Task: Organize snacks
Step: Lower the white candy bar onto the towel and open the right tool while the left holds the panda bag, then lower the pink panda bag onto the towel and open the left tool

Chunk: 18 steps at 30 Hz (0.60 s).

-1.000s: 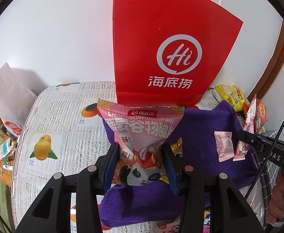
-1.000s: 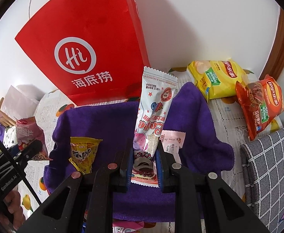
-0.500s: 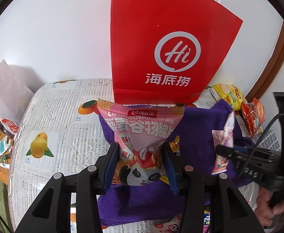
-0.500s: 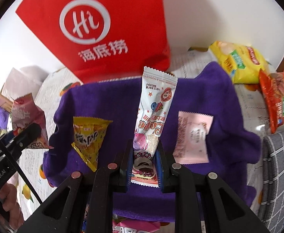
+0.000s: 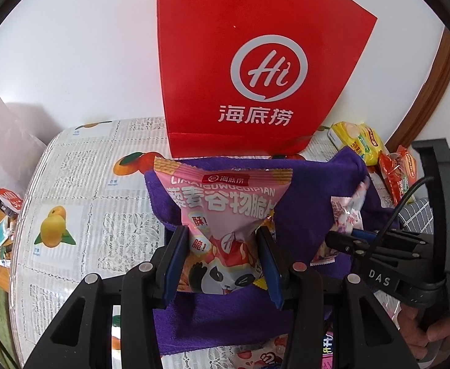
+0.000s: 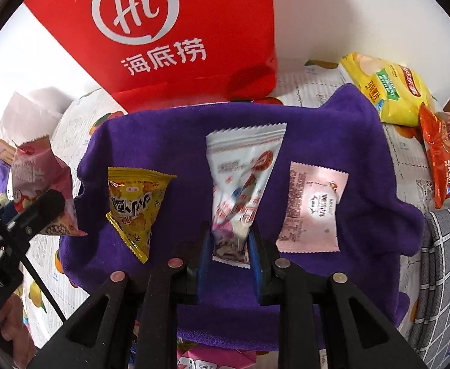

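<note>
My left gripper (image 5: 222, 264) is shut on a pink panda snack bag (image 5: 222, 215), held above the left edge of the purple cloth (image 5: 305, 203). My right gripper (image 6: 228, 246) is shut on a long white snack packet (image 6: 240, 178) over the middle of the purple cloth (image 6: 175, 135). On the cloth lie a yellow triangular snack bag (image 6: 134, 203) at left and a pink flat packet (image 6: 312, 206) at right. A red paper bag (image 5: 255, 70) stands behind the cloth. The right gripper with its packet also shows in the left wrist view (image 5: 345, 240).
A yellow chip bag (image 6: 384, 92) and an orange chip bag (image 6: 446, 160) lie at the back right. A grey checked cushion (image 6: 449, 261) is at the right. The table has a fruit-print cover (image 5: 80, 203). More packets (image 6: 212, 356) lie at the cloth's near edge.
My right gripper has moved forward and tipped down over the cloth, its white packet swinging and blurring. My left gripper keeps holding the pink bag and has shifted slightly.
</note>
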Each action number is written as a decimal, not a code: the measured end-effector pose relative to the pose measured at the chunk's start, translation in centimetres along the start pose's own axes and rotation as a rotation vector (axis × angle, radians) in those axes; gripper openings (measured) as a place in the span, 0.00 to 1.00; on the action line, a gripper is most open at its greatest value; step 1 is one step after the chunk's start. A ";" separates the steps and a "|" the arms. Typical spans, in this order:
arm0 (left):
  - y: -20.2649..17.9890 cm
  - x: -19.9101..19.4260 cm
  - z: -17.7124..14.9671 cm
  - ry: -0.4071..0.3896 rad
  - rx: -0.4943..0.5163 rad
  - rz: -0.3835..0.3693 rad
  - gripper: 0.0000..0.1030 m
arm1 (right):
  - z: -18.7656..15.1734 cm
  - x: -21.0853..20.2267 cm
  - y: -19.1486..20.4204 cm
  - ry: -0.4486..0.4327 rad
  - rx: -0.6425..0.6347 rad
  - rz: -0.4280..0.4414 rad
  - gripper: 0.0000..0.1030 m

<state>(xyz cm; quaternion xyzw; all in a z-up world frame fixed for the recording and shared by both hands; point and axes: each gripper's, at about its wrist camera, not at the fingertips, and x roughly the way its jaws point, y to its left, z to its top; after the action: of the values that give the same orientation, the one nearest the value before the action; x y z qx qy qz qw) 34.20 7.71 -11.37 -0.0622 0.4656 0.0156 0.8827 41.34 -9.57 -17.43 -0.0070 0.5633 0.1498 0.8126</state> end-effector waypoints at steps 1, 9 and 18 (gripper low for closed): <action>-0.1 0.0 0.0 0.001 0.002 0.000 0.42 | 0.0 -0.2 0.0 -0.002 -0.004 0.000 0.35; -1.0 0.1 -0.3 0.011 0.025 -0.015 0.42 | 0.3 -3.4 -0.8 -0.082 0.001 0.002 0.47; -2.5 0.5 -0.8 0.030 0.070 -0.035 0.42 | 0.7 -5.3 -2.9 -0.133 0.084 0.023 0.52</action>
<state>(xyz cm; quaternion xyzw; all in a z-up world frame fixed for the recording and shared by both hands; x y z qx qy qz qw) 34.07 5.11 -12.03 -0.0398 0.4779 -0.0169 0.8773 41.02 -13.46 -12.72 0.0433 0.5140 0.1354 0.8459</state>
